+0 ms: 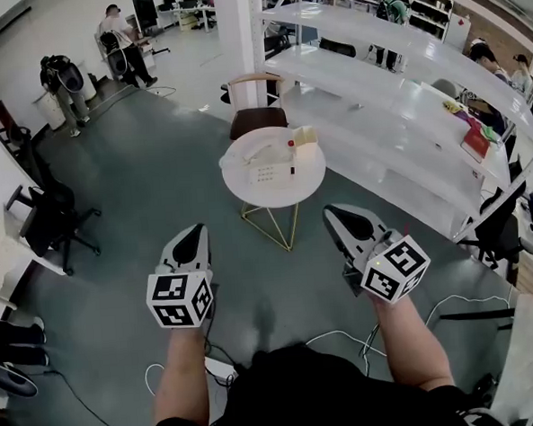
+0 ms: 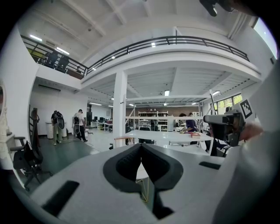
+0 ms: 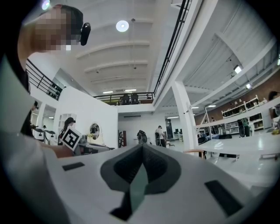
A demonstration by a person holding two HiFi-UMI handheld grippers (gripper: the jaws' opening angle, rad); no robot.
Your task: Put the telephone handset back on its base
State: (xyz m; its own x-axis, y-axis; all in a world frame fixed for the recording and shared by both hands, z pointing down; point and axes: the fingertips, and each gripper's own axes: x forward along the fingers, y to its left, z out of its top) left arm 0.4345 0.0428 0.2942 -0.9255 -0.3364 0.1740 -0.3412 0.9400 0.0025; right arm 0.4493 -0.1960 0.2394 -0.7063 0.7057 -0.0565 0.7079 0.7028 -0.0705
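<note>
A round white table on gold wire legs [image 1: 311, 180] stands mid-floor, with a brown-seated wooden chair [image 1: 258, 121] just beyond it. Long white shelving [image 1: 378, 129] runs along the right and a black office chair [image 1: 55, 220] sits left.

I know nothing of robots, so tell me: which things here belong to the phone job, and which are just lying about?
Job: telephone on the round table; left gripper and right gripper, jaws shut, empty.

Lying about: brown chair, white shelves, black office chair, floor cables.
</note>
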